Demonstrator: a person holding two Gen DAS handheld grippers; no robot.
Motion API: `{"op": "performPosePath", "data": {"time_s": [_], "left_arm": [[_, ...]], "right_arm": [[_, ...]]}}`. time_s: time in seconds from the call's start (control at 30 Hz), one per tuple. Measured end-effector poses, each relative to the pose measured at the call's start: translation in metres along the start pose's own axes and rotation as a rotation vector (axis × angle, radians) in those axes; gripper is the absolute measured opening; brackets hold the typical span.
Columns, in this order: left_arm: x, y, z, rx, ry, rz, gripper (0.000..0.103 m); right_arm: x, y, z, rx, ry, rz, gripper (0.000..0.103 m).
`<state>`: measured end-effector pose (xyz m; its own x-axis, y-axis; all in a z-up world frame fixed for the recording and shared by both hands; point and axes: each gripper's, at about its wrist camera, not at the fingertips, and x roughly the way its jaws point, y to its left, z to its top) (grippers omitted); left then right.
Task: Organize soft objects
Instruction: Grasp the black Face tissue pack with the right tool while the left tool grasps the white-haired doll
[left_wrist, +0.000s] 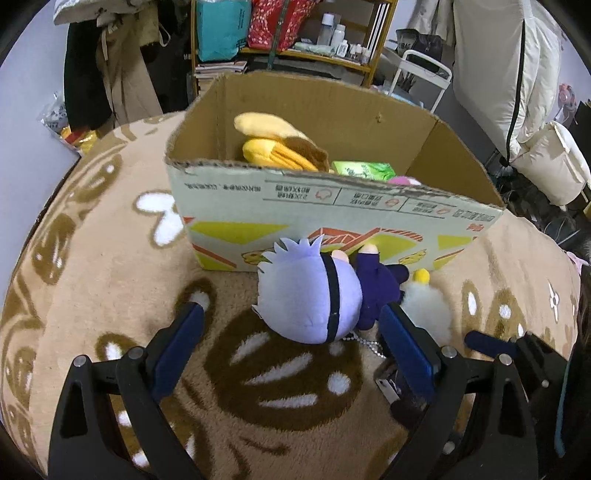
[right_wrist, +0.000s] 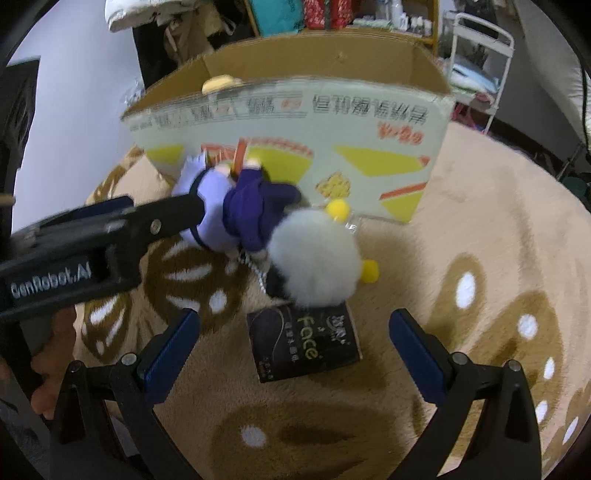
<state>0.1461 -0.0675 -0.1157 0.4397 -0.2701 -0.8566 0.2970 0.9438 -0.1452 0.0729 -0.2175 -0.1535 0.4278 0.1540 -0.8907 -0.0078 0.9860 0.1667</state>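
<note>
A plush doll (left_wrist: 310, 295) with a lavender head and a navy body lies on the tan fleece blanket (left_wrist: 110, 277), against the front of the cardboard box (left_wrist: 332, 206). My left gripper (left_wrist: 291, 314) stands open with the doll's head between its fingers. In the right wrist view one of its fingers (right_wrist: 177, 210) reaches the doll (right_wrist: 236, 210). A white fluffy toy (right_wrist: 314, 258) with yellow pompoms lies beside the doll. A black tissue pack (right_wrist: 303, 341) lies just ahead of my right gripper (right_wrist: 293, 321), which is open and holds nothing.
The box (right_wrist: 295, 122) holds a yellow plush (left_wrist: 273, 144), a green pack (left_wrist: 365, 170) and something pink (left_wrist: 404, 181). Behind it stand a wooden shelf (left_wrist: 295, 51), hanging coats (left_wrist: 110, 74) and a white trolley (right_wrist: 480, 55). A hand (right_wrist: 48, 373) grips the left tool.
</note>
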Motion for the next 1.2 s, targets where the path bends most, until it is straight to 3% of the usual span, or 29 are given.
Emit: {"op": "performPosePath", "data": {"time_s": [0.1,0.13,0.17,0.2,0.27,0.47,0.73,0.9,1.2], "left_arm": [[0.008,-0.001,0.000,-0.001,0.012,0.008,0.095],[0.010,-0.001,0.000,-0.001,0.015,0.009,0.095],[0.013,-0.001,0.001,-0.003,0.020,0.009,0.095],[0.015,-0.001,0.001,-0.003,0.021,0.008,0.095],[0.021,0.000,0.002,-0.004,0.024,0.011,0.095],[0.033,0.001,0.005,-0.028,0.029,-0.019,0.094],[0.038,0.003,0.002,-0.071,0.038,-0.140,0.069],[0.031,-0.001,-0.003,-0.062,0.026,-0.115,0.060],[0.006,-0.010,-0.013,-0.010,-0.015,-0.051,0.057]], "right_arm": [[0.015,0.000,-0.003,-0.010,0.063,-0.020,0.102],[0.020,0.000,-0.004,-0.011,0.082,-0.034,0.098],[0.025,-0.001,-0.005,-0.010,0.103,-0.047,0.085],[0.029,-0.004,-0.006,-0.003,0.122,-0.055,0.078],[0.032,-0.008,-0.006,0.011,0.129,-0.068,0.073],[0.028,-0.018,-0.003,0.049,0.120,-0.035,0.073],[0.013,-0.020,-0.004,0.088,0.084,-0.059,0.073],[0.007,-0.018,-0.002,0.108,0.060,-0.080,0.073],[-0.026,-0.021,-0.004,0.147,-0.065,-0.077,0.073]]}}
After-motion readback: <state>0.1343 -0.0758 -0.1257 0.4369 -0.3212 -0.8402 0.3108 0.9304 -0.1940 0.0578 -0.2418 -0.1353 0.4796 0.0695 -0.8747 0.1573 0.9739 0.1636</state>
